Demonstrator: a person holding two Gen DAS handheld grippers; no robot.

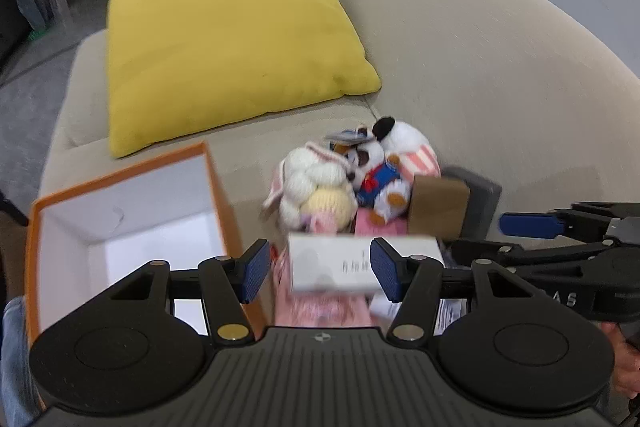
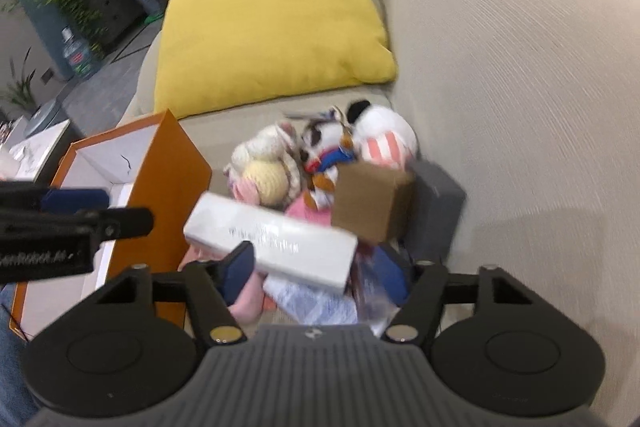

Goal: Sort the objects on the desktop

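Toys: two plush (image 1: 372, 167), three boxes (image 1: 352, 263), one orange bin (image 1: 120, 211).

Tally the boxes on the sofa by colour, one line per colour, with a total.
Orange, open: 1, the orange box
White: 1, the white carton
Brown cardboard: 1, the brown box
Grey: 1, the grey box
Total: 4 boxes. More may be hidden under the pile.
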